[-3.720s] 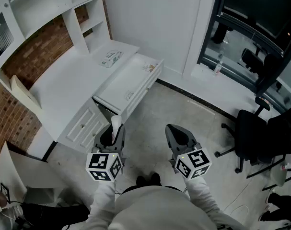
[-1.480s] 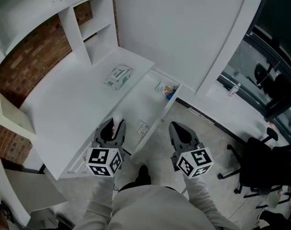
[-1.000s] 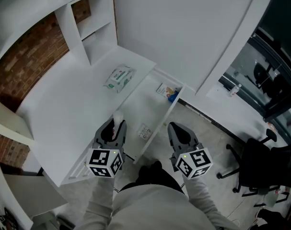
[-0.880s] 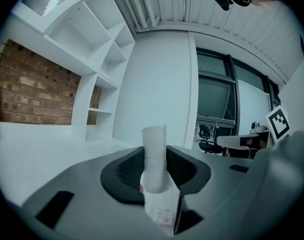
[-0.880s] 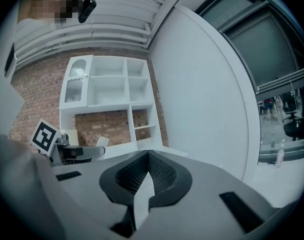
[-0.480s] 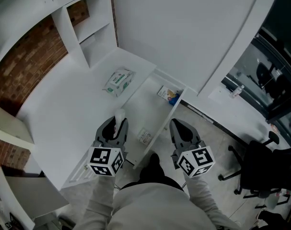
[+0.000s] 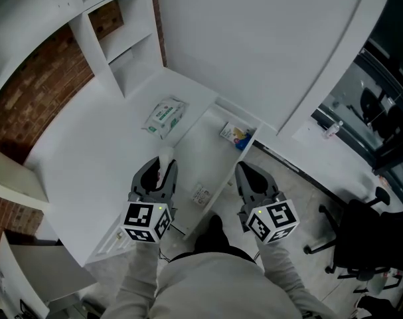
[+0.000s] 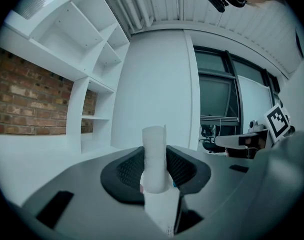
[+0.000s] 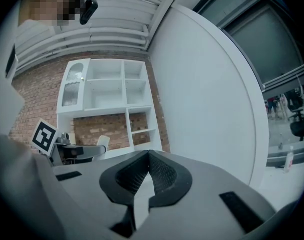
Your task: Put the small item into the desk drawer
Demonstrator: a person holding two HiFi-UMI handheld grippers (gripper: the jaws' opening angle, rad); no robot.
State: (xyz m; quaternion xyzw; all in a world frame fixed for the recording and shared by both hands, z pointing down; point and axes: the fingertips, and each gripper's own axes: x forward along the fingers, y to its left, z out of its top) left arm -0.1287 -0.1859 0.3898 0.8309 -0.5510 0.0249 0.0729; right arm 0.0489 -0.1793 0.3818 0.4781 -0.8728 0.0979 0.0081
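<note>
My left gripper (image 7: 159,173) is shut on a small white tube-like item (image 7: 165,159), which stands up between the jaws (image 8: 154,159). It hangs over the front edge of the white desk (image 7: 88,151), beside the open desk drawer (image 7: 218,161). My right gripper (image 7: 247,178) is shut with nothing in it (image 9: 147,170); it hovers over the floor to the right of the drawer. The drawer holds a small box with blue items (image 7: 234,135) at its far end and a small card (image 7: 201,194) near its front.
A packet of wipes (image 7: 164,116) lies on the desk near the drawer. White shelving (image 7: 115,32) rises behind the desk against a brick wall. A white curved wall (image 7: 254,45) stands beyond the drawer. An office chair (image 7: 364,238) is at the right.
The view has crept slightly closer to the desk and drawer. Both grippers keep their places in front of me, the left still holding the white item.
</note>
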